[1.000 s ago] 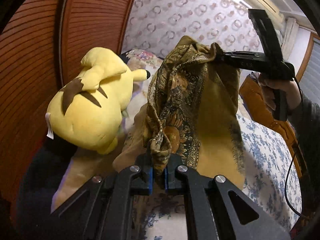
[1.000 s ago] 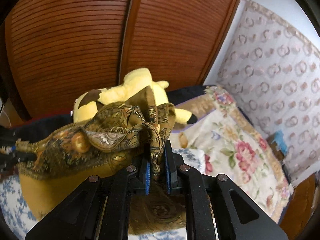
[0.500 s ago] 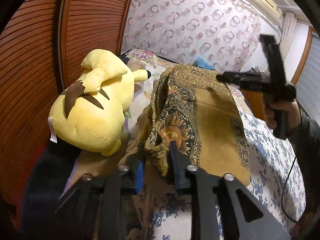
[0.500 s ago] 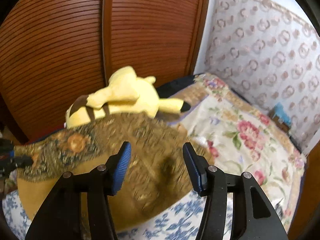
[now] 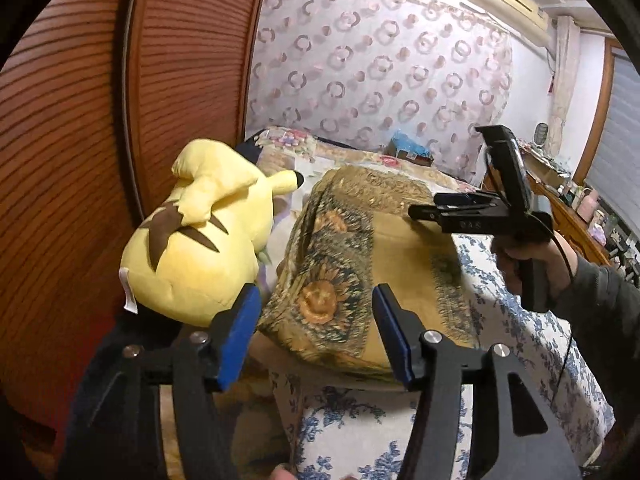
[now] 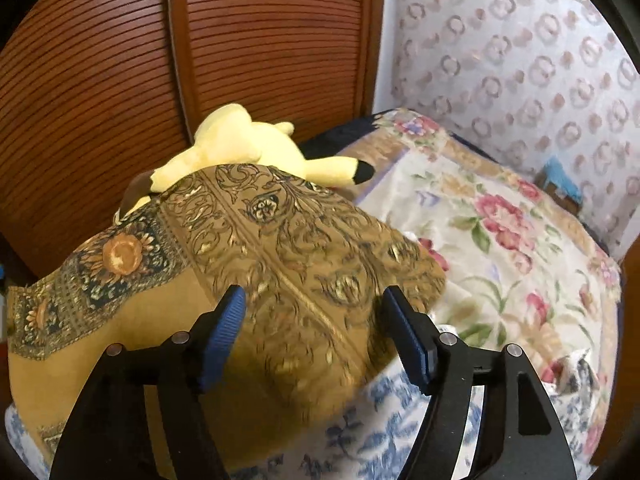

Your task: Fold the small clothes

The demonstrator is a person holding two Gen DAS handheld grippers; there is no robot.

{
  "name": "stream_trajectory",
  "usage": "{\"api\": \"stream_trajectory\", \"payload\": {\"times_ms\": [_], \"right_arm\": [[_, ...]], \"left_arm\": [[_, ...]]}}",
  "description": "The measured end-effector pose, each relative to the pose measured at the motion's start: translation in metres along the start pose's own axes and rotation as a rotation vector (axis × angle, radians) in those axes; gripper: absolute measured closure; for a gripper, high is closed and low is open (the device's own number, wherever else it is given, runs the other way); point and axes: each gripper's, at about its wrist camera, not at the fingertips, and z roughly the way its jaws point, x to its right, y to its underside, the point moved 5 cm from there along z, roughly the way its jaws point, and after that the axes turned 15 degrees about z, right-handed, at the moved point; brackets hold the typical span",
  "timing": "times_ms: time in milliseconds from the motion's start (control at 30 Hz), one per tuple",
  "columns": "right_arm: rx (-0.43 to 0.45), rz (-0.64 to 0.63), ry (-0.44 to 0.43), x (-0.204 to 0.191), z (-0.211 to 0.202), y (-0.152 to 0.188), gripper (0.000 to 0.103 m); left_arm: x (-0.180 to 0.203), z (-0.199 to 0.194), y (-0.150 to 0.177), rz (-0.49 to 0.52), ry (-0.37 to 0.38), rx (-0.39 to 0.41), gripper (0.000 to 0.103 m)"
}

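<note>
Now the mustard paisley scarf (image 6: 248,248) lies folded on the floral bedspread (image 6: 500,248) beside the yellow plush toy (image 5: 200,236); left gripper (image 5: 316,332) and right gripper (image 6: 312,336) have just been opening and stand spread, pinching nothing.

You have a mustard-gold scarf (image 6: 248,264) with a dark paisley and sunflower border. Beside the scarf lies a yellow plush toy (image 5: 192,240) with brown stripes and a black ear tip. Under the scarf the sheet (image 5: 516,344) is white with blue flowers; beyond it, a cream quilt (image 6: 492,248) with pink roses.
</note>
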Motion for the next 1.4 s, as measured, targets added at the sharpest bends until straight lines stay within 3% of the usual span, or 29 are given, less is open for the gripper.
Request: {"api": "stream_trajectory", "payload": {"times_ms": [200, 400, 567, 1067, 1400], "right_arm": [[0.085, 0.035, 0.008, 0.003, -0.059, 0.022, 0.031], [0.146, 0.094, 0.032, 0.016, -0.122, 0.056, 0.03], [0.187, 0.146, 0.067, 0.029, -0.165, 0.088, 0.023], [0.334, 0.3, 0.279, 0.067, -0.286, 0.184, 0.019], [0.446, 0.381, 0.356, 0.076, -0.358, 0.214, 0.019]], "left_arm": [[0.021, -0.008, -0.007, 0.049, -0.033, 0.0, 0.045], [0.058, -0.013, -0.007, 0.103, 0.001, 0.011, 0.045], [0.096, -0.018, -0.008, 0.157, 0.043, 0.021, 0.045], [0.179, -0.026, -0.005, 0.233, 0.116, 0.05, 0.045], [0.217, -0.06, -0.023, 0.257, 0.129, 0.114, 0.045]]}}
